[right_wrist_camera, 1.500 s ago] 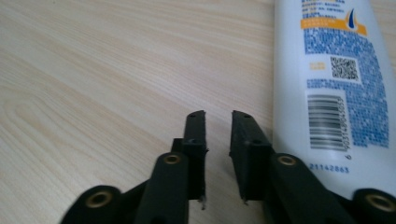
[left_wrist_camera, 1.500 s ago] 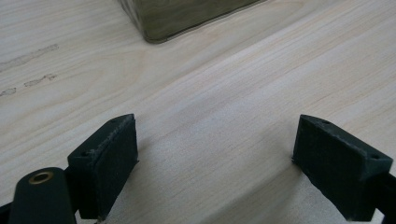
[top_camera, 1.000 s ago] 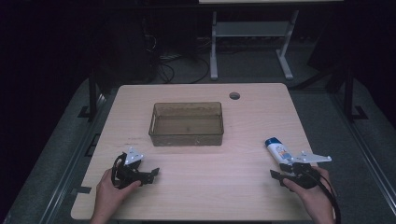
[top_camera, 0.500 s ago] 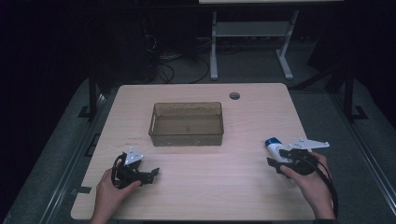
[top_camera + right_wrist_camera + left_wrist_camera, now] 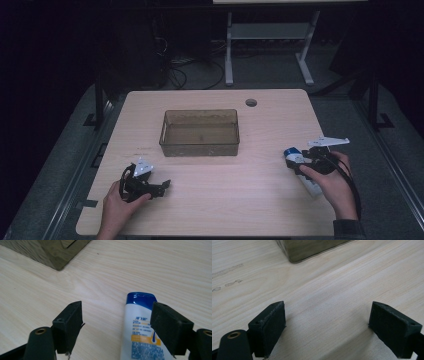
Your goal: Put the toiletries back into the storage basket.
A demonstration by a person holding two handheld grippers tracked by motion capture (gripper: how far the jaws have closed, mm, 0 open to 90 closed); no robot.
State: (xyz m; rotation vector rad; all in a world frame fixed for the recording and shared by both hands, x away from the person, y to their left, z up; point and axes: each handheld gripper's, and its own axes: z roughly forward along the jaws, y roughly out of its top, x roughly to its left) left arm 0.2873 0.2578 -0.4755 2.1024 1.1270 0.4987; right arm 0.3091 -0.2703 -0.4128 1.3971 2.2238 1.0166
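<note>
Jaws of the right tool [image 5: 116,327] have just been opening wide over the bottle [image 5: 140,327], gripping nothing; pickup seems imminent; left tool [image 5: 327,327] open, empty.

Your worktop [image 5: 215,210] is pale wood-grain laminate with rounded corners, and a round cable hole [image 5: 251,102] sits near its far edge. It is the brightest surface here; the room around it lies in deep shadow. Beyond the far edge you have grey floor [image 5: 270,75] with a tangle of dark cables [image 5: 175,75] lying on it. Behind that stands a pale metal stand [image 5: 270,35] with two legs and a crossbar. Dark frame posts [image 5: 98,100] rise at your worktop's left and right sides.
</note>
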